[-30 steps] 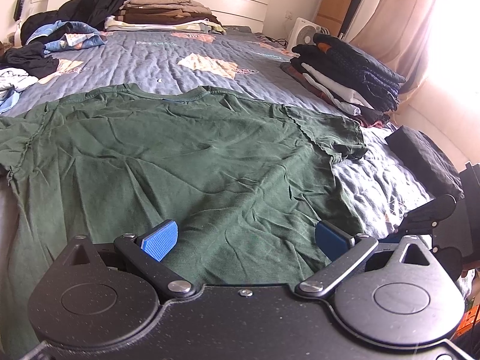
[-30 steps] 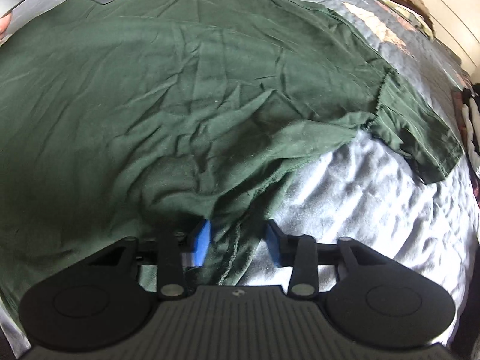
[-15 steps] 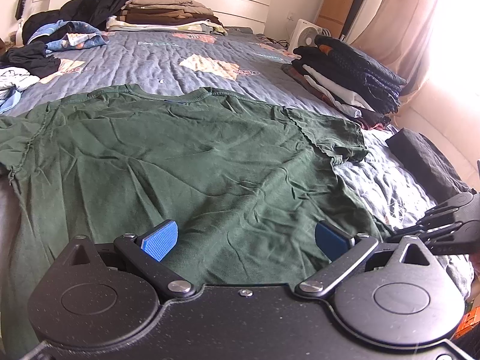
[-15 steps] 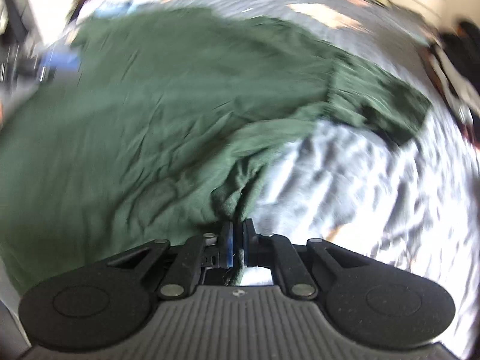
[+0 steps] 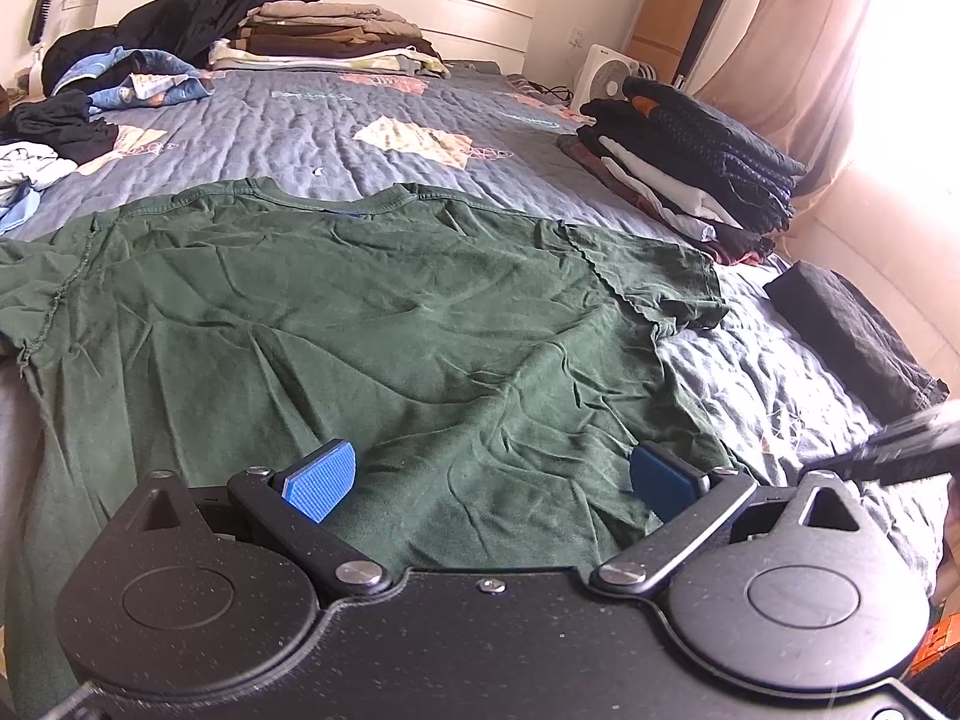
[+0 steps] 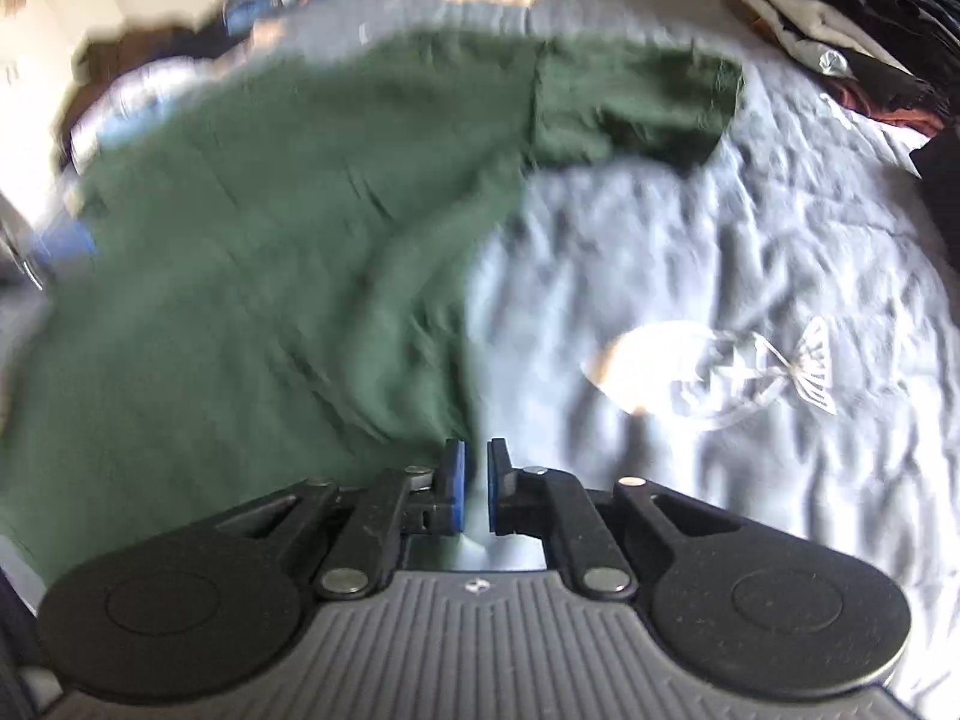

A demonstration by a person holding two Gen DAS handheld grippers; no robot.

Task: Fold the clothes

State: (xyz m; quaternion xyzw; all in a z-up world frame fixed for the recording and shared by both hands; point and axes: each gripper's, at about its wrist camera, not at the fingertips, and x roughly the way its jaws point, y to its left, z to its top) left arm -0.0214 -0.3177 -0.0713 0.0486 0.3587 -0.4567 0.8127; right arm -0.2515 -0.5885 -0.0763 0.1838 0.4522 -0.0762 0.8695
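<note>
A dark green T-shirt (image 5: 372, 324) lies spread flat on the blue-grey quilt (image 5: 336, 126), collar toward the headboard. My left gripper (image 5: 489, 474) hovers over the shirt's near hem, jaws wide open, nothing between its blue pads. In the right wrist view the shirt (image 6: 252, 252) fills the left half, blurred, with its sleeve (image 6: 636, 102) at the top. My right gripper (image 6: 475, 483) sits at the shirt's lower right edge; its jaws are opening, a narrow gap shows bare sheet and no cloth between the pads. In the left wrist view it shows as a black blur, the right gripper (image 5: 912, 450).
A stack of folded dark clothes (image 5: 690, 162) sits at the right side of the bed, with a folded black garment (image 5: 852, 336) nearer. More folded clothes (image 5: 324, 42) and a loose heap (image 5: 120, 78) lie by the headboard. A white fan (image 5: 606, 81) stands beyond.
The right gripper shut on the shirt's lower right edge, rolled and lifted away to the right, and now shows a small gap with no cloth in it. The left gripper stayed put.
</note>
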